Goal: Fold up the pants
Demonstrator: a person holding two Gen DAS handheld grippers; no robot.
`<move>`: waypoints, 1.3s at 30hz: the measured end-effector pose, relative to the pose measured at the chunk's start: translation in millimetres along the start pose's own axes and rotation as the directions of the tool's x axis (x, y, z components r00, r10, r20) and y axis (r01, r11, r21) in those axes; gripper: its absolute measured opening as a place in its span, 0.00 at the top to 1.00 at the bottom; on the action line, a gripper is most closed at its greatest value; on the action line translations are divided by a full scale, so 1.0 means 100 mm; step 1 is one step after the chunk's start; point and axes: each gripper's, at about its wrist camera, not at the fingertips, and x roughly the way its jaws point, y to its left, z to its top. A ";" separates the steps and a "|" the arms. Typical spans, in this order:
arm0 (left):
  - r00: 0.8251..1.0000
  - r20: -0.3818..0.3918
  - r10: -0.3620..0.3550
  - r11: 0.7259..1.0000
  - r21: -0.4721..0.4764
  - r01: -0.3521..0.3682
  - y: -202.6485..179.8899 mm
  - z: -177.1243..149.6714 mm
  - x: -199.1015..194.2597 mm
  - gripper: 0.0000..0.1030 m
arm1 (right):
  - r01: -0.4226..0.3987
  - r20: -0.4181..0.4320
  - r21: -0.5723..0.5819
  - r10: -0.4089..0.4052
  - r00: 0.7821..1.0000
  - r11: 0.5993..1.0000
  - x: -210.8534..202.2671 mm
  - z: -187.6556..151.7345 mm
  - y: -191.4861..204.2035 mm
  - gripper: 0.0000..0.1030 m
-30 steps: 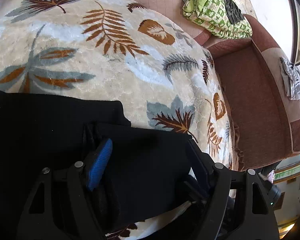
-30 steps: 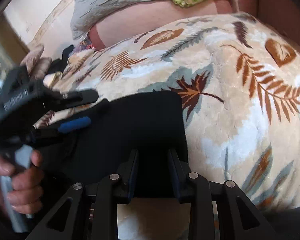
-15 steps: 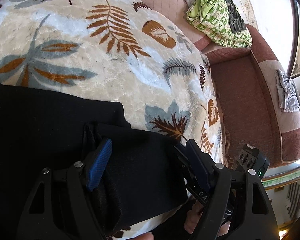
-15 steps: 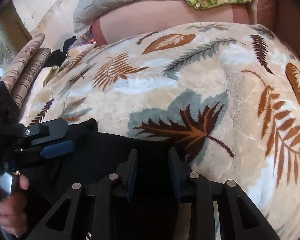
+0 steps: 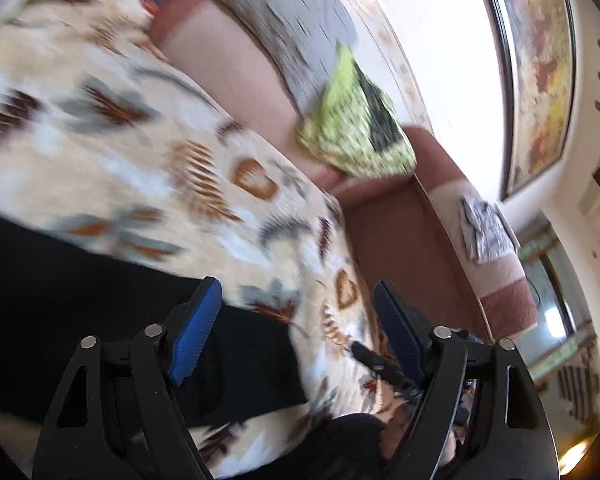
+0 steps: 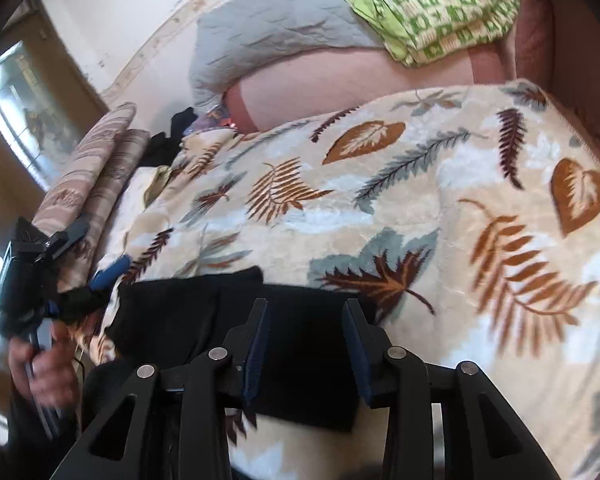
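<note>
Leaf-patterned blanket (image 6: 380,208) covers the bed, and black pants (image 6: 300,340) lie folded near its front edge. Right gripper (image 6: 306,344) hovers over them, jaws apart. Left gripper (image 5: 296,328), blurred, seems lifted clear, jaws wide. Green cloth (image 6: 440,12) sits behind.

Leaf-print blanket (image 6: 380,208) over the bed, black pants (image 6: 300,344) flat on it

Left-wrist view is motion-blurred; pants (image 5: 100,312) run past its left edge.
</note>
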 end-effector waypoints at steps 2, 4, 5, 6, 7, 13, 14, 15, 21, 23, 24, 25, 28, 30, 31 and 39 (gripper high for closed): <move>0.998 0.035 0.051 0.999 -0.001 -0.051 0.13 -0.04 -0.33 0.20 | -0.068 -0.001 0.046 0.068 0.998 0.997 -0.11 -0.04 -0.05 0.64; 0.990 0.068 0.123 0.992 -0.045 -0.120 0.42 -0.18 -0.67 0.18 | -0.204 0.022 0.125 0.203 0.979 0.971 -0.09 -0.08 -0.08 0.64; 0.986 0.066 0.156 0.986 -0.077 -0.151 0.58 -0.25 -0.75 0.18 | -0.253 0.033 0.125 0.251 0.967 0.959 -0.05 -0.07 -0.06 0.64; 0.982 0.070 0.174 0.980 -0.106 -0.166 0.72 -0.32 -0.80 0.18 | -0.277 0.037 0.118 0.274 0.961 0.954 -0.02 -0.05 -0.04 0.64; 0.978 0.069 0.195 0.970 -0.158 -0.182 0.91 -0.41 -0.82 0.18 | -0.300 0.040 0.111 0.297 0.954 0.948 0.04 -0.03 -0.01 0.64; 0.977 0.129 0.168 0.951 -0.283 -0.126 1.35 -0.60 -0.76 0.18 | -0.266 0.016 0.146 0.266 0.964 0.953 0.21 0.03 -0.15 0.64; 0.979 0.125 0.159 0.946 -0.302 -0.115 1.41 -0.61 -0.73 0.18 | -0.270 0.021 0.160 0.270 0.963 0.950 0.20 0.03 -0.20 0.64; 0.981 0.128 0.147 0.938 -0.332 -0.098 1.47 -0.63 -0.72 0.18 | -0.277 0.033 0.173 0.276 0.961 0.945 0.17 0.01 -0.26 0.64; 0.985 0.117 0.129 0.923 -0.378 -0.076 1.50 -0.70 -0.87 0.18 | -0.351 0.109 0.285 0.334 0.936 0.892 0.07 -0.04 -0.58 0.64; 0.984 0.104 0.146 0.917 -0.387 -0.095 1.59 -0.69 -0.84 0.18 | -0.370 0.125 0.299 0.348 0.929 0.880 0.07 -0.03 -0.61 0.64; 0.984 0.097 0.152 0.906 -0.411 -0.100 1.66 -0.68 -0.80 0.18 | -0.367 0.124 0.299 0.345 0.930 0.881 0.07 -0.02 -0.60 0.64; 0.986 0.110 0.122 0.906 -0.418 -0.065 1.72 -0.66 -0.78 0.18 | -0.359 0.116 0.294 0.340 0.933 0.886 0.07 -0.02 -0.59 0.64; 0.988 0.124 0.094 0.911 -0.410 -0.035 1.75 -0.57 -0.76 0.17 | -0.346 0.101 0.277 0.331 0.938 0.896 0.07 -0.02 -0.56 0.64; 0.988 0.129 0.080 0.917 -0.398 -0.022 1.77 -0.52 -0.74 0.17 | -0.351 0.107 0.279 0.335 0.936 0.894 0.07 -0.02 -0.56 0.64; 0.988 0.138 0.074 0.919 -0.395 -0.014 1.79 -0.52 -0.74 0.16 | -0.353 0.111 0.283 0.336 0.935 0.892 0.07 -0.03 -0.57 0.64; 0.963 0.173 0.206 0.888 -0.446 -0.110 1.91 -0.66 -0.81 0.76 | -0.351 0.106 0.310 0.335 0.936 0.883 0.10 -0.03 -0.63 0.64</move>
